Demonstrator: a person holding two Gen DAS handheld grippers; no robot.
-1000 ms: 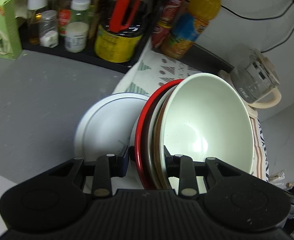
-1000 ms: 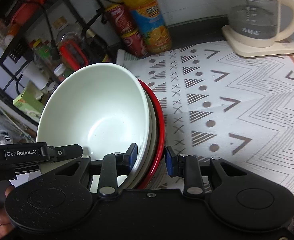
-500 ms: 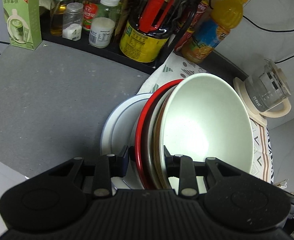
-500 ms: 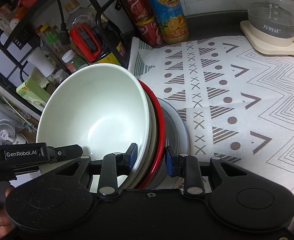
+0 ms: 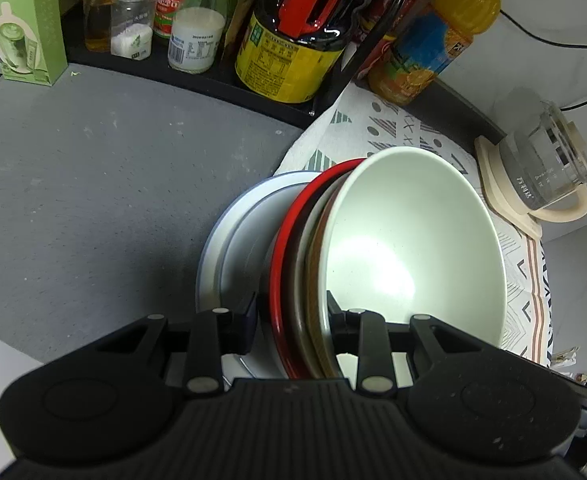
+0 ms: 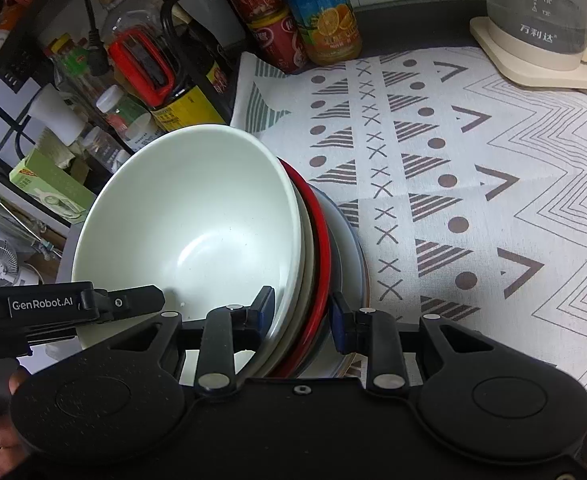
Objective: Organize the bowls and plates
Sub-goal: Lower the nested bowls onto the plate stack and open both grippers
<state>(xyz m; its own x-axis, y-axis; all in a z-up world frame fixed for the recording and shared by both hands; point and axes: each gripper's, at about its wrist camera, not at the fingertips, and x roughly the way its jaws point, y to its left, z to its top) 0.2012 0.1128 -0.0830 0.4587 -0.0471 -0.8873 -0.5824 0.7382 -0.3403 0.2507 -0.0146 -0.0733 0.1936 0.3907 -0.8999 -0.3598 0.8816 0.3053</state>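
A nested stack of bowls hangs tilted between both grippers: a white bowl (image 5: 413,248) (image 6: 197,220) innermost, a brownish one around it, a red-rimmed bowl (image 5: 289,232) (image 6: 323,248) outermost. My left gripper (image 5: 293,316) is shut on the stack's near rim. On the opposite rim my right gripper (image 6: 301,312) is shut too. Just beneath the stack a white plate (image 5: 237,240) (image 6: 349,236) with a bluish edge lies on the counter, partly on the cloth. The stack hides whether it touches the plate.
A black rack (image 5: 197,76) with bottles and jars stands at the back, a green carton (image 5: 17,20) beside it. An orange juice bottle (image 6: 321,12), red cans (image 6: 269,28) and a glass kettle (image 6: 541,16) stand on the patterned cloth (image 6: 473,168). Grey counter (image 5: 93,180) spreads left.
Both grippers have sunk with the bowl stack and carried it over the white plate, which now shows right under it in both views. The grips have not changed.
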